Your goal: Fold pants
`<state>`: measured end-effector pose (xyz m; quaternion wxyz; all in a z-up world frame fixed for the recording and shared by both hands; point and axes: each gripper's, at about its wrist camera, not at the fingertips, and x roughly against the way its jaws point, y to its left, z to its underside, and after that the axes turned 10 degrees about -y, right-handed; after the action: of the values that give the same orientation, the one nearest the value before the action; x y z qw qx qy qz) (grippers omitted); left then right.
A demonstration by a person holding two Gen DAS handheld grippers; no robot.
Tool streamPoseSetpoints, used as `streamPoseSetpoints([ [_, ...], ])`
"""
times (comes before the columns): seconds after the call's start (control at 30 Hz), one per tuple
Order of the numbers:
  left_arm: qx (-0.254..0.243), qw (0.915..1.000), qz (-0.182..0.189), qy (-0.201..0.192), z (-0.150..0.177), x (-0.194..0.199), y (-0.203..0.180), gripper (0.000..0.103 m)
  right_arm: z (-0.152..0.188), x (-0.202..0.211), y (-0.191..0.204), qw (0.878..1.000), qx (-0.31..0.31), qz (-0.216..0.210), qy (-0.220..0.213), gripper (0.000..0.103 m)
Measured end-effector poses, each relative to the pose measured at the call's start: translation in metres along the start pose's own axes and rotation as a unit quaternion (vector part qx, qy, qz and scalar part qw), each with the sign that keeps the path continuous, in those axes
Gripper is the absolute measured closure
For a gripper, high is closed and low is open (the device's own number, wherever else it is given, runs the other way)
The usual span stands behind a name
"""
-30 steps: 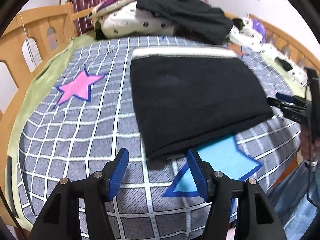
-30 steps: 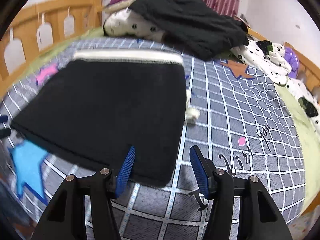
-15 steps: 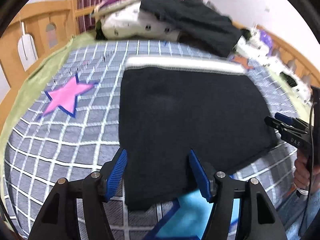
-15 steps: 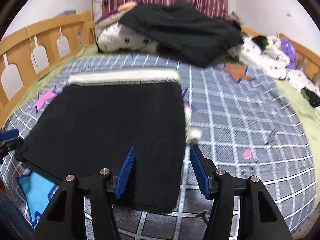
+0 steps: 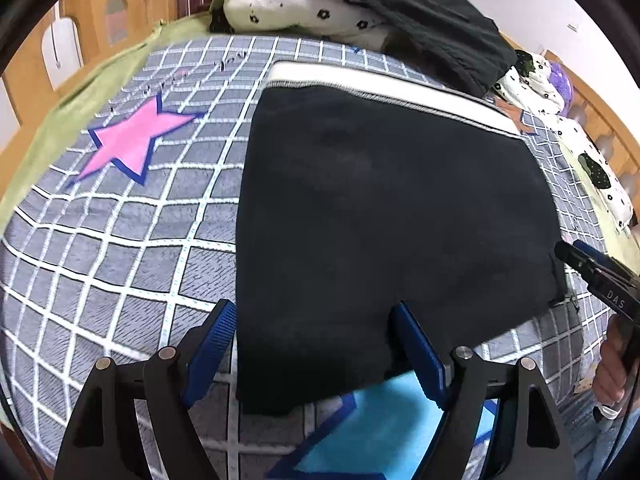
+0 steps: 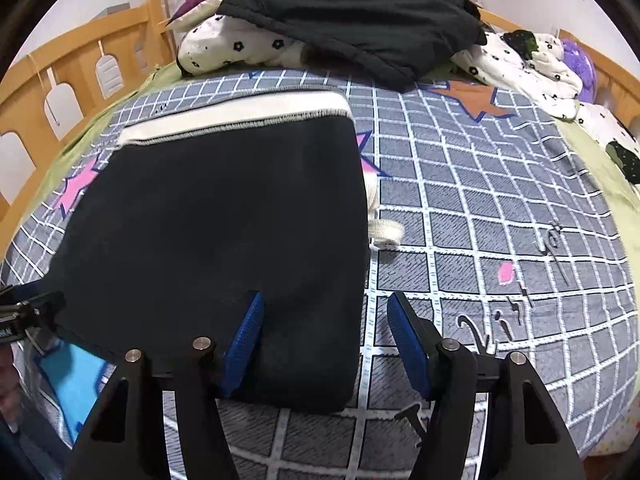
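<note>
Judging by the squared-up black pants (image 5: 384,216), you seem nearly done, both the left gripper (image 5: 316,352) and right gripper (image 6: 324,340) opening, empty, over its near corners.

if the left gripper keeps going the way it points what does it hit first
Most likely the near corner of the folded black pants, which lies between the opening jaws of the left gripper. Depth is hard to judge.

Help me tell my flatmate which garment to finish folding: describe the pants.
On the grid-patterned bedspread, nearest the foot, lie the folded black pants. Unlike the crumpled dark clothes on the pillows, they lie flat, with a cream waistband.
</note>
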<state>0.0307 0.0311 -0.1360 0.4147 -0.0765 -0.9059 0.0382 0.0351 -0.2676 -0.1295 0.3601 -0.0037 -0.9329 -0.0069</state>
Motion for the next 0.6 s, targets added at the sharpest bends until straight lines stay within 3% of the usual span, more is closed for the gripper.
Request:
streamPoseSetpoints([
  [0.13, 0.001, 0.9995, 0.011, -0.029, 0.0, 0.032, -0.002, 0.024, -0.007, 0.026, 0.008, 1.0, 0.005, 0.0, -0.015, 0.039],
  [0.27, -0.019, 0.9969, -0.003, -0.076, -0.001, 0.066, -0.007, 0.023, -0.006, 0.047, 0.013, 1.0, -0.007, -0.01, -0.016, 0.039],
  [0.4, -0.015, 0.9946, -0.005, -0.102, 0.005, 0.087, -0.004, 0.022, 0.005, 0.066, 0.018, 1.0, -0.006, 0.007, -0.024, 0.039],
  [0.53, -0.02, 0.9924, -0.018, -0.12, 0.016, 0.101, -0.005, 0.022, 0.019, 0.098, 0.028, 0.997, 0.013, 0.016, -0.072, 0.017],
  [0.6, -0.02, 0.9918, -0.021, -0.125, 0.02, 0.104, -0.005, 0.022, 0.024, 0.109, 0.03, 0.996, 0.013, 0.016, -0.083, 0.012],
])
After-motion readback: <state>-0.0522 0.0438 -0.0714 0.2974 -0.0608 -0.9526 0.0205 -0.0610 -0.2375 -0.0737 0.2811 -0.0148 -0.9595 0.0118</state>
